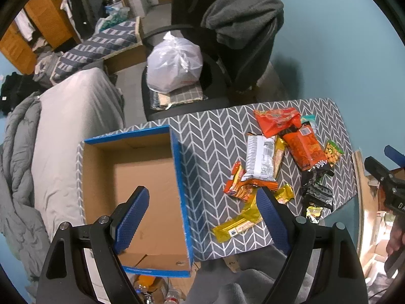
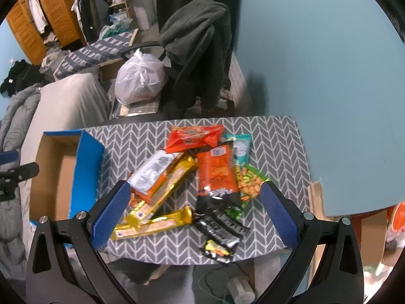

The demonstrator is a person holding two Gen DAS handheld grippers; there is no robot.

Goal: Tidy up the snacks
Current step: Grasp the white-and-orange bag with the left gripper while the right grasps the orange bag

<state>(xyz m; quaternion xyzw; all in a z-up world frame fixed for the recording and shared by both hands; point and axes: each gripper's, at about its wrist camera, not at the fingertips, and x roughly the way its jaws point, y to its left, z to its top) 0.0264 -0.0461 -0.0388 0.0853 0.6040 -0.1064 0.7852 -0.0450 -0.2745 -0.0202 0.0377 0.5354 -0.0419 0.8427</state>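
Nothing sorted yet. Box point(image 1: 141, 177) at left sits empty; snack pile point(image 2: 192, 185) lies loose on the table point(image 1: 215, 131) to its right. Left gripper point(image 1: 202, 215) and right gripper point(image 2: 195, 210) both spread wide, holding nothing.

Glossy foil snack wrappers point(image 2: 162, 224), matt brown cardboard box point(image 1: 141, 177), woven chevron-print cloth point(image 2: 278, 152).

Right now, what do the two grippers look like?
Both match. The left gripper and right gripper have black frames with triangular cut-outs and silver pivot bolts. Each finger carries a flat blue textured pad. Seen from the left wrist view, the right gripper's black body shows white lettering, only partly readable. No cables visible.
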